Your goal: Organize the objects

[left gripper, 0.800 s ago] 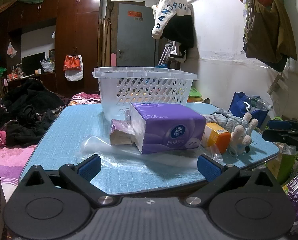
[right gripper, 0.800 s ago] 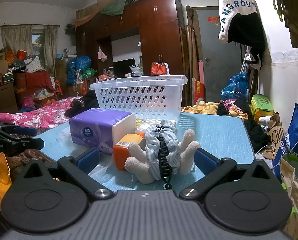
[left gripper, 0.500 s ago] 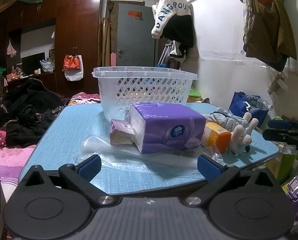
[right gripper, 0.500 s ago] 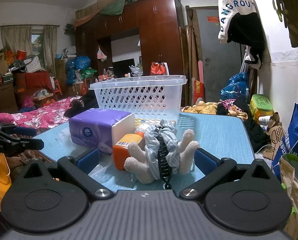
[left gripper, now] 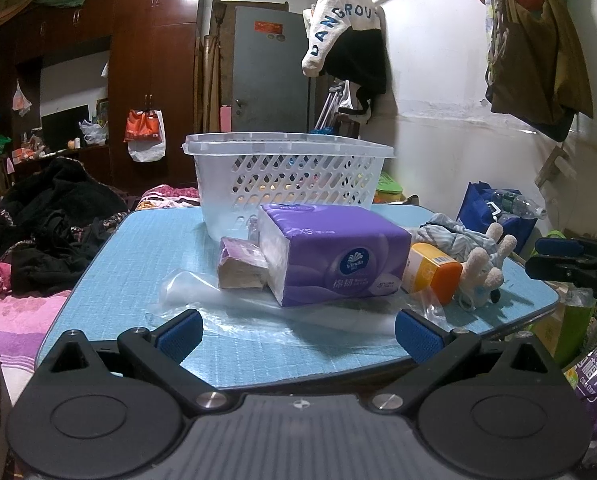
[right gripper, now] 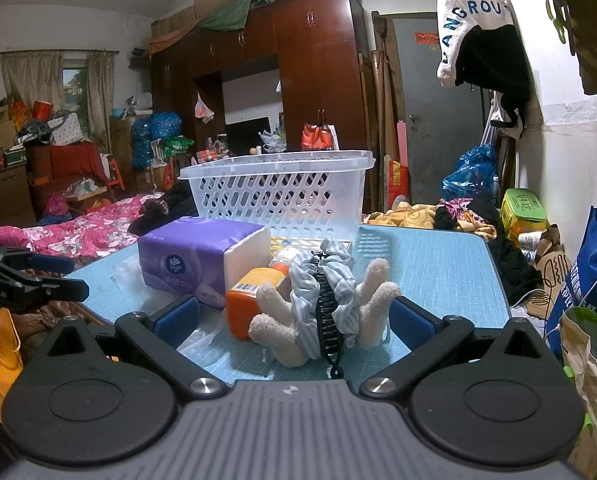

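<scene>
Grippers first: our left gripper [left gripper: 298,330] hangs at the near edge of the blue table [left gripper: 138,248], its blue-padded fingers [left gripper: 178,334] spread wide apart with nothing between them. Ahead of it, reading left to right across the table, we see a crumpled clear plastic bag [left gripper: 202,292] lying flat, a small brown-and-purple packet [left gripper: 240,266] leaning against the purple tissue pack [left gripper: 334,260], then an orange-capped bottle [left gripper: 430,272] on its side, touching the pack's right end, and a plush toy in striped cloth [left gripper: 474,258] just beside the bottle. Behind the tissue pack stands the white lattice basket [left gripper: 290,176], upright.

Our right gripper [right gripper: 294,320] faces the same group from the table's other side, its fingers likewise wide apart and holding nothing. The plush toy [right gripper: 326,304], with a black hair claw [right gripper: 326,320] lying across it, sits between the blue pads without touching either as far as we can tell. The left gripper shows at the left edge of the right wrist view.
</scene>
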Demonstrator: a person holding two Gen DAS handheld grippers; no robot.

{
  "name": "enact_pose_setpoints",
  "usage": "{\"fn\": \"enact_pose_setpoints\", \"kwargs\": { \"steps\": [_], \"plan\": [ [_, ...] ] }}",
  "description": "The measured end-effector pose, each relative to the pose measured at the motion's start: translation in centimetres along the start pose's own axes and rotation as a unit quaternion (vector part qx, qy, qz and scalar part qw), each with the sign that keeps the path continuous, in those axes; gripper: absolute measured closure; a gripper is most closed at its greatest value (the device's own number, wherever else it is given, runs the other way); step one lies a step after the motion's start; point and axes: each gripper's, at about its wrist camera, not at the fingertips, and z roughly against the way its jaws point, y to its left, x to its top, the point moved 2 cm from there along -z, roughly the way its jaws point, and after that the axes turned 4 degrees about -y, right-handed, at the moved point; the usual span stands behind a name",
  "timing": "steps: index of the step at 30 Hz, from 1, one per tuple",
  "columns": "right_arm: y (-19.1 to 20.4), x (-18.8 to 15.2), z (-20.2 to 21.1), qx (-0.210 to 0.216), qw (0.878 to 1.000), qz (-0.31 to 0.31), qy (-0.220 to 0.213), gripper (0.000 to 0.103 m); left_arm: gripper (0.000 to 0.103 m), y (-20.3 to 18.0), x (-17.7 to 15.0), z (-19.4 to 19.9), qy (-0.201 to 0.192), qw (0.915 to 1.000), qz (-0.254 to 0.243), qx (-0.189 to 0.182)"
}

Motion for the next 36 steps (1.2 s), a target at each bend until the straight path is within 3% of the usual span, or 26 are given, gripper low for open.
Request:
{"fn": "enact_pose_setpoints", "kwargs": {
  "steps": [36],
  "plan": [
    [0.15,-0.12,-0.26,0.003,1.000,0.001,0.009,0.000,0.000,-0.20,-0.21,-0.31,0.004,1.0000,-0.006,-0.003]
  ]
}}
